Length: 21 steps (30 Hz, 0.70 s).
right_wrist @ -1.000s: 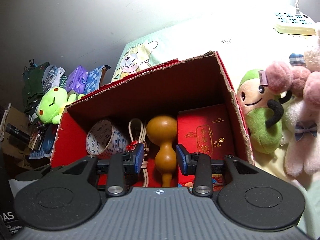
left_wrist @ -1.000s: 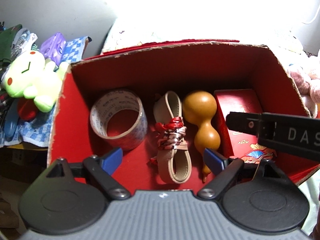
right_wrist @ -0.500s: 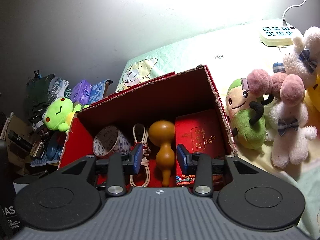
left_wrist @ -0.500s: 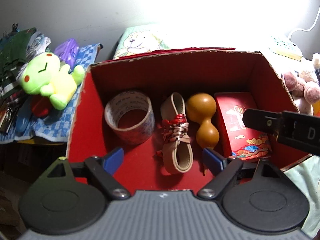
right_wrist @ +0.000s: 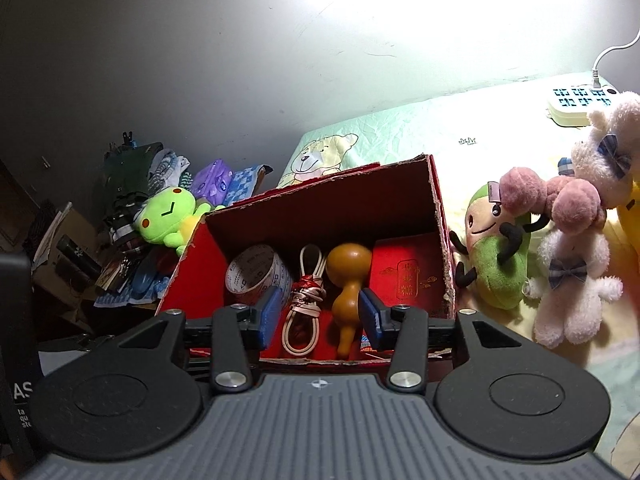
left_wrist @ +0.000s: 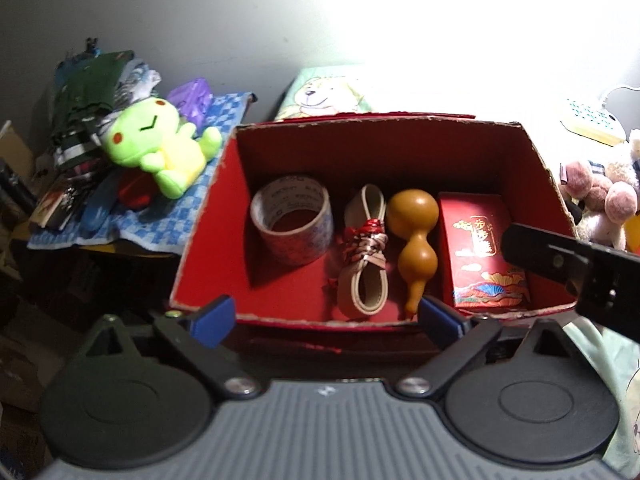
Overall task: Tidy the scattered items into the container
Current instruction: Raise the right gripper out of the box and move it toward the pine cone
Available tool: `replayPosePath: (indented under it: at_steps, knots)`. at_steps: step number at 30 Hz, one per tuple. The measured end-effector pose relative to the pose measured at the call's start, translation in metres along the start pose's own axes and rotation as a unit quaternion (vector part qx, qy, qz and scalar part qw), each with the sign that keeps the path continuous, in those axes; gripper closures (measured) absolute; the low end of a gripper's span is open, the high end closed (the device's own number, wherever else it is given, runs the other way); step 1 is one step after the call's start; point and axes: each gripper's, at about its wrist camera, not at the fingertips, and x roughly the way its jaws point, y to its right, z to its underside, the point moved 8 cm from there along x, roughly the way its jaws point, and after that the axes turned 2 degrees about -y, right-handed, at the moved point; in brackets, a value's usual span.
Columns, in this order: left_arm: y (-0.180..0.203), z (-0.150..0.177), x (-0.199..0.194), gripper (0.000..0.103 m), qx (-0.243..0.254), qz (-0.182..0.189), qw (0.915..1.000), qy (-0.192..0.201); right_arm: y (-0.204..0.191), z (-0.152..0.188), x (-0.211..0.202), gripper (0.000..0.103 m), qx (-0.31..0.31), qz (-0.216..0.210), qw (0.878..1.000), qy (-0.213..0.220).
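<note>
Both claws are opening, holding nothing: left claw, right claw. Ahead of them, the red box is holding tape, cord, gourd. A careless claw risks snagging its rim.

Both tools, left and right, have drawn back from the box, jaws opening.

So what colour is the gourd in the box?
Orange-brown, plain and glossy: the gourd shows best in the left wrist view.
</note>
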Motion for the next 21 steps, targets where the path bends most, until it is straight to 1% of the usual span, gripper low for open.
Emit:
replayPosePath:
  at_steps: [2,8,13,16,21]
  knots:
    - [-0.001,0.006,-0.006,0.003,-0.012,0.000,0.9999,-0.003,0.000,0.003,-0.006,0.057,-0.001,-0.010,1.000,0.000]
    - [-0.004,0.022,-0.020,0.003,-0.027,-0.027,0.9993,0.003,0.000,0.017,-0.017,0.057,-0.008,-0.027,1.000,-0.002]
    - [-0.010,0.035,-0.025,0.003,-0.042,-0.038,0.9984,-0.001,-0.002,0.034,-0.017,0.056,-0.022,-0.032,0.999,-0.020]
    - [-0.012,0.044,-0.022,0.003,-0.049,-0.041,0.9979,-0.011,-0.004,0.041,-0.015,0.056,-0.028,-0.035,0.999,-0.029]
    - [-0.016,0.060,-0.011,0.003,-0.063,-0.019,0.9971,-0.039,-0.004,0.051,-0.006,0.055,-0.029,-0.036,0.998,-0.046]
